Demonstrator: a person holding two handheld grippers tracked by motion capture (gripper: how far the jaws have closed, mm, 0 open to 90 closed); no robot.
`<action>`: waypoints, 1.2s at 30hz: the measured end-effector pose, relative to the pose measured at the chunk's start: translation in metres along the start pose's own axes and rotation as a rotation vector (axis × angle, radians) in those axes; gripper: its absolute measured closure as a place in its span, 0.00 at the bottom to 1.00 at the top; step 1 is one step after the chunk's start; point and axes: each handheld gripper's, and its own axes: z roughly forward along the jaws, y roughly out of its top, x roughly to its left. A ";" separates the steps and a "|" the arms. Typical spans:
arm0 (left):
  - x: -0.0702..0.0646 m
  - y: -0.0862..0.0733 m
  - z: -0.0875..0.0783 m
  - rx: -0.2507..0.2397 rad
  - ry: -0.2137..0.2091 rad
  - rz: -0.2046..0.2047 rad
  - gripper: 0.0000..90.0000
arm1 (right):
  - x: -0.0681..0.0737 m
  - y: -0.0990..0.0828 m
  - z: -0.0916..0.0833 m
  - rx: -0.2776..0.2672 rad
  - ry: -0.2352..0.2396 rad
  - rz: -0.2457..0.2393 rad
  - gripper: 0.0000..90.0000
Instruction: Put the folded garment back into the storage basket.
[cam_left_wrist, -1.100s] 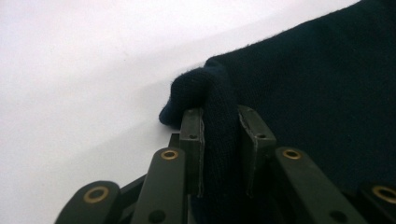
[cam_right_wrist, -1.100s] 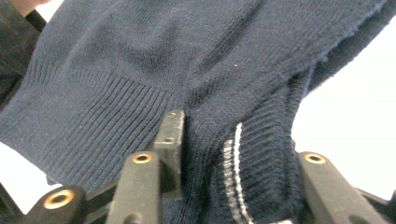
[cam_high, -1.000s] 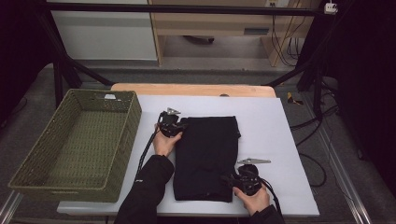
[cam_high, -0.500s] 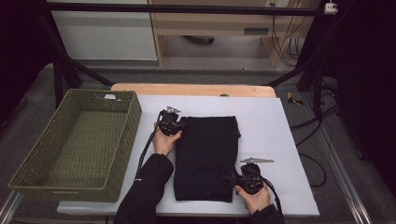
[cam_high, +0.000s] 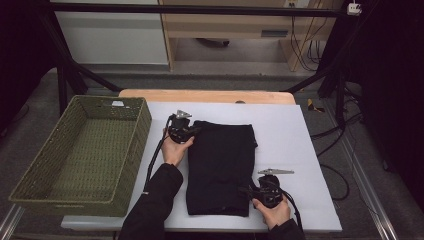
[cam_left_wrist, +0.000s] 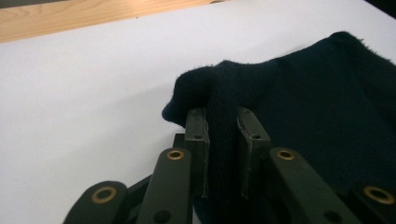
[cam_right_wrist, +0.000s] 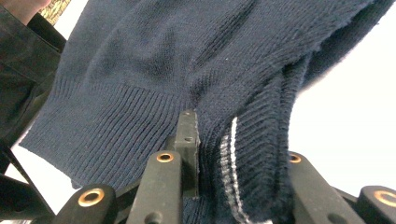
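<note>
While folded on the desk's white sheet, sweater (cam_high: 220, 165) is pinched at far-left corner by left gripper (cam_left_wrist: 222, 135) and at near-right hem by right gripper (cam_right_wrist: 233, 140); basket (cam_high: 80, 155) sits at left edge.

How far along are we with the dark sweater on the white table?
Done: the dark navy knitted sweater lies folded into a narrow rectangle on the white table. In hand: the left gripper pinches its far left corner, and the right gripper is clamped on the ribbed hem at the near right edge. Left: probably lifting it across into the green woven basket, which holds no sweater yet.
</note>
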 end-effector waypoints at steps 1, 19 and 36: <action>-0.001 0.002 -0.003 -0.005 -0.002 0.007 0.85 | 0.000 0.000 0.000 -0.002 0.001 -0.001 0.81; -0.017 0.018 -0.022 -0.049 -0.024 0.048 0.86 | 0.000 0.000 -0.001 -0.001 0.010 -0.004 0.81; -0.029 0.031 -0.037 -0.073 -0.014 0.072 0.86 | 0.000 0.001 -0.003 -0.003 0.017 -0.006 0.81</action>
